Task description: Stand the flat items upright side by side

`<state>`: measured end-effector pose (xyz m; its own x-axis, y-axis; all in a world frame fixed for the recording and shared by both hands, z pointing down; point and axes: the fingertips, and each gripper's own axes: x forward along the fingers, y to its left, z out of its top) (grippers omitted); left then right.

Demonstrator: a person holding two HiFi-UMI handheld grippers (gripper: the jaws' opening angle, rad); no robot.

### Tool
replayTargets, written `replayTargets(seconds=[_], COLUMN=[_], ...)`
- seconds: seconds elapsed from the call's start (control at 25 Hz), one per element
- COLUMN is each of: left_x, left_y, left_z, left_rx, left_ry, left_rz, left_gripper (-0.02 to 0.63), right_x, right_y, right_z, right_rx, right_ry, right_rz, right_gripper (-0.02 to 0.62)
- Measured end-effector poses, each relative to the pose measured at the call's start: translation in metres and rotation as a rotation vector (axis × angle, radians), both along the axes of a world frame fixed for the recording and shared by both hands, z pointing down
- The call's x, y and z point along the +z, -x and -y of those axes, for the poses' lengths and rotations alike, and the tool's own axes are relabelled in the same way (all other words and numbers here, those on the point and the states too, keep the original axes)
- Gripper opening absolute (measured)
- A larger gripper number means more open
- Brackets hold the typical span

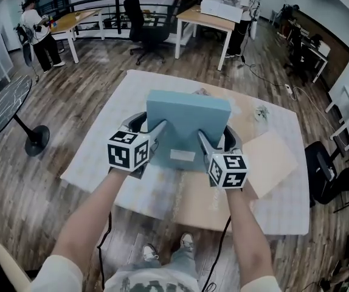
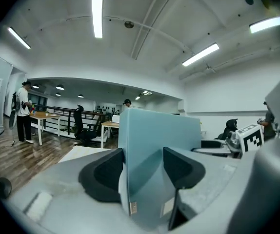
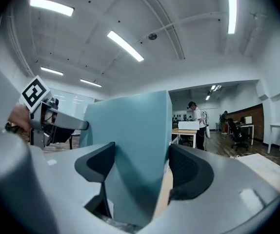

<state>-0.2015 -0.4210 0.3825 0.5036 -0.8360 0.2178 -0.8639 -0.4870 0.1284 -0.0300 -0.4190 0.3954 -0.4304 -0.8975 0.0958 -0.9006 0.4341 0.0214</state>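
Observation:
A flat light-blue box (image 1: 186,123) with a small white label is held up above the table, tilted with its top edge away from me. My left gripper (image 1: 145,126) grips its lower left edge, and my right gripper (image 1: 218,140) grips its lower right edge. In the left gripper view the blue box (image 2: 157,140) stands between the dark pads (image 2: 103,172), which press on both faces. In the right gripper view the box (image 3: 130,130) fills the gap between that gripper's pads (image 3: 191,172) the same way. The table under the box is hidden.
A white cloth (image 1: 272,205) covers the table, with a tan board (image 1: 272,163) lying on it at the right and a small object (image 1: 261,112) further back. A floor fan (image 1: 4,102) stands at the left and a black chair (image 1: 323,169) at the right. Desks and people are at the back.

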Motion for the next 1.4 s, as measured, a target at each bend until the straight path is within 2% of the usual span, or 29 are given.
replayTargets(seconds=[0.28,0.68,0.92,1.12,1.4], left_x=[0.004,0.021,0.035,0.032,0.031], left_y=[0.003,0.004,0.016,0.013,-0.001], left_z=[-0.029,-0.048,-0.032,-0.018,-0.011], left_rx=[0.087,0.249,0.317,0.465,0.646], left_ry=[-0.002,0.023,0.052,0.022,0.002], left_rz=[0.034,0.126,0.126,0.139,0.098], left_gripper=[0.264,0.265,0.338,0.394,0.413], right_x=[0.007,0.013,0.016,0.018,0.009], right_y=[0.002,0.001,-0.001,0.003,0.001], right_z=[-0.028,-0.050,-0.054,-0.062,-0.078], right_rx=[0.069,0.106,0.102,0.052,-0.006], right_ry=[0.085,0.123,0.127,0.142,0.165], right_rz=[-0.057,-0.135,-0.130,-0.117,-0.035], right_gripper=[0.344,0.347,0.347,0.360,0.395])
